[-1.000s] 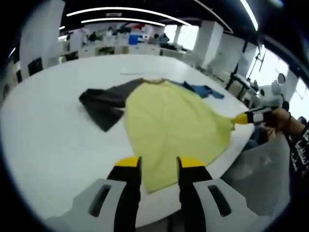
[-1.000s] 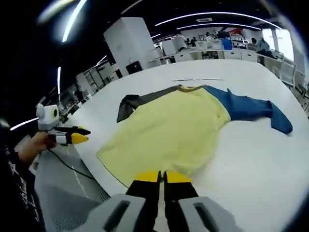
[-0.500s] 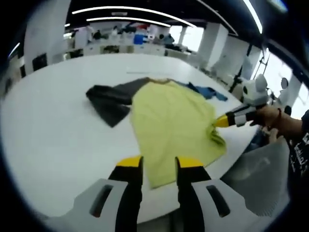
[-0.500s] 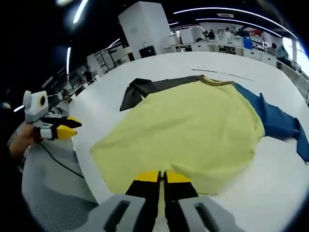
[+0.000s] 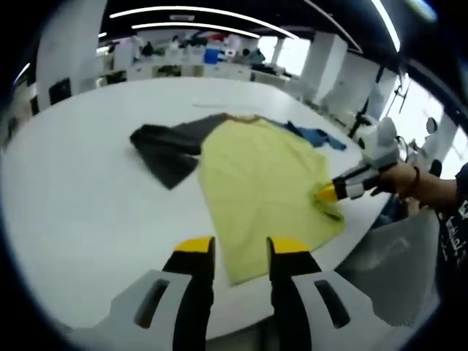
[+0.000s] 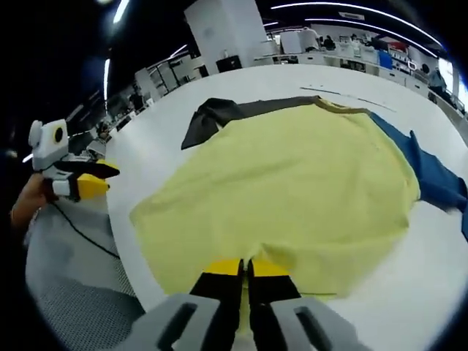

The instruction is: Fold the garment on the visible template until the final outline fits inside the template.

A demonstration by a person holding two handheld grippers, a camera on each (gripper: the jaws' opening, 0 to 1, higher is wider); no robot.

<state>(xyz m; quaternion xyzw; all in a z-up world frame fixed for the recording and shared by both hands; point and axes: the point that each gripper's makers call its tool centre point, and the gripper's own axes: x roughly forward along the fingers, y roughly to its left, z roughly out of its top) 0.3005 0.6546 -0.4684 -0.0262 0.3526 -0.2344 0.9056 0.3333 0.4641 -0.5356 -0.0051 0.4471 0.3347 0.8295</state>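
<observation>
My worktop (image 5: 66, 197) is a broad white surface with a rounded edge. Spread flat on it lies the garment (image 5: 259, 183): a yellow body, a dark grey sleeve (image 5: 164, 150) stretched out to one side and a blue sleeve (image 6: 431, 172) to the other. Its yellow hem runs close to the near edge of the worktop, and a thin dark line (image 6: 344, 93) lies on the white surface just beyond the collar.

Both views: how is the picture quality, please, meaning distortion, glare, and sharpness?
Left gripper view: fisheye bends the white table edge; ceiling light strips glare; garment slightly soft. Right gripper view: similar curving, yellow garment fairly sharp, background desks blurred, left side dark.
</observation>
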